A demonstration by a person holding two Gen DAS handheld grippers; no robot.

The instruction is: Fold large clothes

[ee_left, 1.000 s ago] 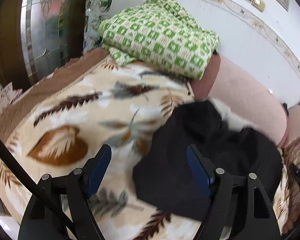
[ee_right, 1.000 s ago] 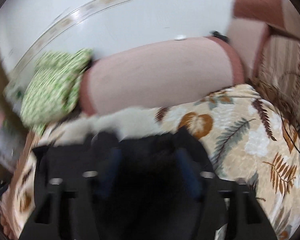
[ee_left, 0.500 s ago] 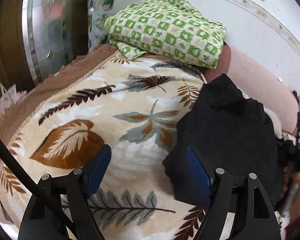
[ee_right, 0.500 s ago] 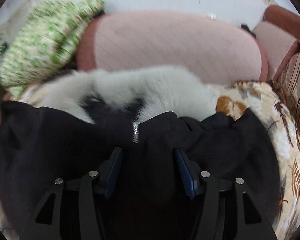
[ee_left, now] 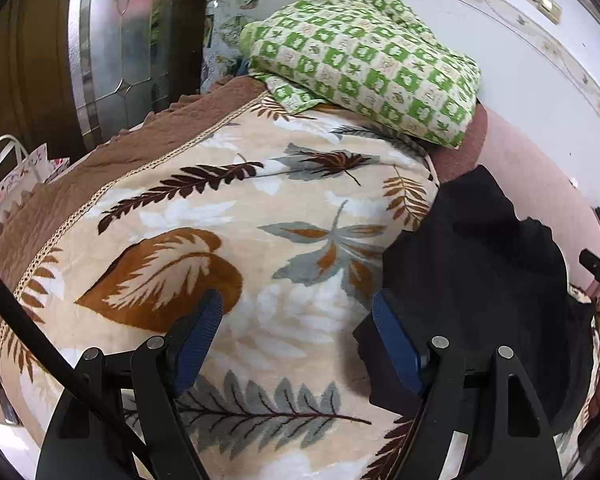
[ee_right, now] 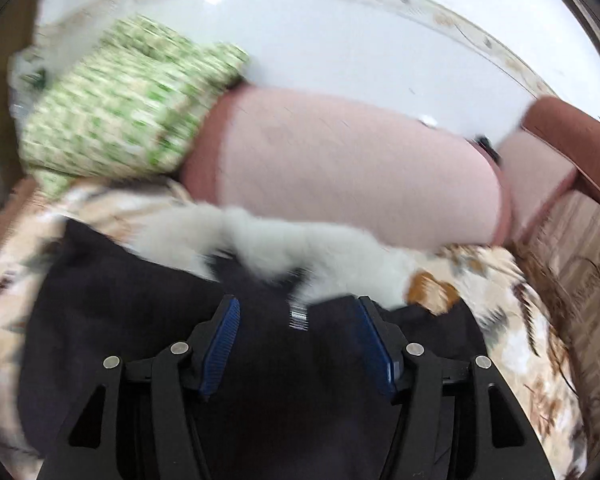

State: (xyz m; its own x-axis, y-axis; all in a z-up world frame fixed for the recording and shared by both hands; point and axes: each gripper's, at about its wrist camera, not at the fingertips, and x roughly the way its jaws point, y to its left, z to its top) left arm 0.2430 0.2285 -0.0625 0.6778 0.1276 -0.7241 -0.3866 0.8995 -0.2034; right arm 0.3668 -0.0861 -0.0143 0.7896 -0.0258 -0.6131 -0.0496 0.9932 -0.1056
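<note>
While no writing reads, left gripper (ee_left: 296, 340) and right gripper (ee_right: 298, 336) wide, empty, above black coat (ee_right: 140, 300).

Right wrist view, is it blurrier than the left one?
Yes: the right wrist view smears the green checked bedding and black garment with motion blur; the left wrist view is sharp, with clear leaf prints on the blanket; both bow at the fisheye edges.

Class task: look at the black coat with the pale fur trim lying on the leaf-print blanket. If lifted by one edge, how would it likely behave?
The black coat lies in soft rumpled folds, so it would probably drape and sag. Its fur trim and thick cloth suggest some weight. It looks unlikely to slip on the plush blanket.
</note>
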